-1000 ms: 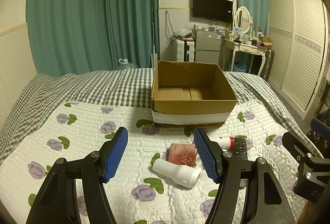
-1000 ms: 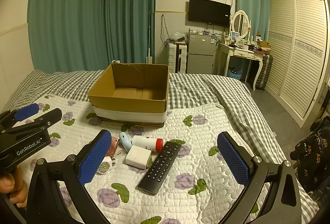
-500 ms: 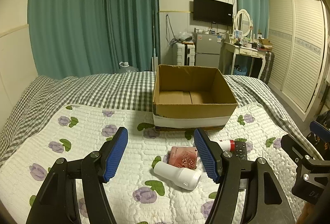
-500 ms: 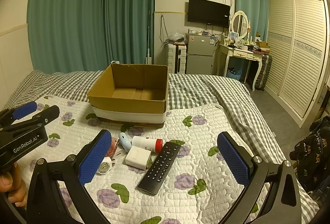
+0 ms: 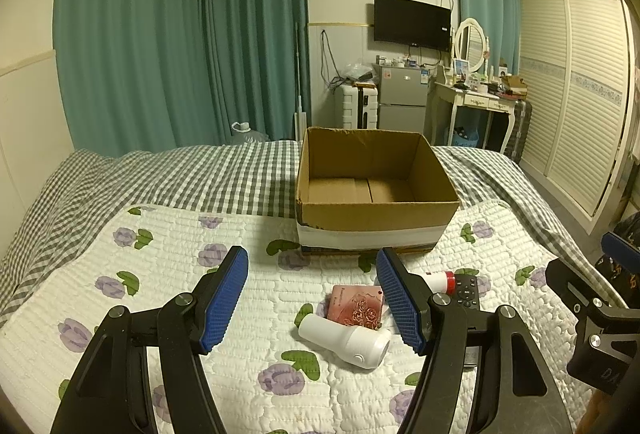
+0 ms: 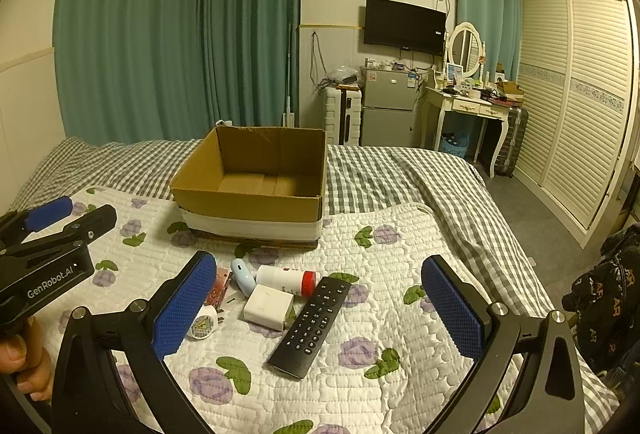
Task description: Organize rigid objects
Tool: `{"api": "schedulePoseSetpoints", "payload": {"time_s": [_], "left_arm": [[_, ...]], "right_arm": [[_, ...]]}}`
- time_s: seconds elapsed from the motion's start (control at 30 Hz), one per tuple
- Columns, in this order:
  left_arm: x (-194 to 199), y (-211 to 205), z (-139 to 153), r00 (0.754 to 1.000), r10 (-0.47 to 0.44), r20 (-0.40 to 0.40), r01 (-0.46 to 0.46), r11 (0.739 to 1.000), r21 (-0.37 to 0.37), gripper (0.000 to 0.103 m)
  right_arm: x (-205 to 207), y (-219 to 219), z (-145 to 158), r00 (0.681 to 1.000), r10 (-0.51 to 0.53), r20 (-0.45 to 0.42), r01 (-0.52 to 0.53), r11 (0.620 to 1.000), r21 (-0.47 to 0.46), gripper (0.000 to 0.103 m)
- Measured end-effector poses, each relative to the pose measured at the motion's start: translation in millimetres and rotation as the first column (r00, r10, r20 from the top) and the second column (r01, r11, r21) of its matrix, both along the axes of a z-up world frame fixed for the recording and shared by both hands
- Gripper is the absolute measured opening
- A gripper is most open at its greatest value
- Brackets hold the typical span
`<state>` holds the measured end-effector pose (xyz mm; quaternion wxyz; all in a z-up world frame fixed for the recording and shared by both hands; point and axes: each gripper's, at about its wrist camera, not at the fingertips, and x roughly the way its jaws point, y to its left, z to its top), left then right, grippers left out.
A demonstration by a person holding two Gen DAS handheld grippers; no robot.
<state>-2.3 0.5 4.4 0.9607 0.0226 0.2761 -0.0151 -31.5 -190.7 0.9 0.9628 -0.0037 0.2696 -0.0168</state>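
1. While both tongs hang above the bed (image 6: pixel 400 334), I see the left tongs (image 5: pixel 312 298) spread wide, gripping nothing.
2. Right tongs (image 6: pixel 320 306) gape wide, empty.
3. Remote (image 6: pixel 310 326), bottle (image 6: pixel 286 279) and charger (image 6: pixel 267 307) lie before the cardboard box (image 6: pixel 256 210).

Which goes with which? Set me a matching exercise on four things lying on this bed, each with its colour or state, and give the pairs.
Things:
1. cardboard box
2. remote control
3. capped bottle
4. flat packet

Descriptions:
a. pink, rose pattern
b. brown, open on top
c. white with a red cap, lying on its side
d. black, buttons facing up

Pairs: 1-b, 2-d, 3-c, 4-a
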Motion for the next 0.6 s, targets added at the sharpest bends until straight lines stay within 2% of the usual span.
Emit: {"api": "schedulePoseSetpoints", "payload": {"time_s": [0.6], "left_arm": [[-0.3, 0.6, 1.4, 1.0, -0.016, -0.004, 0.016, 1.0, -0.021, 0.069]], "right_arm": [[-7.9, -8.5, 4.3, 0.999, -0.008, 0.041, 0.007, 1.0, 0.01, 0.103]]}}
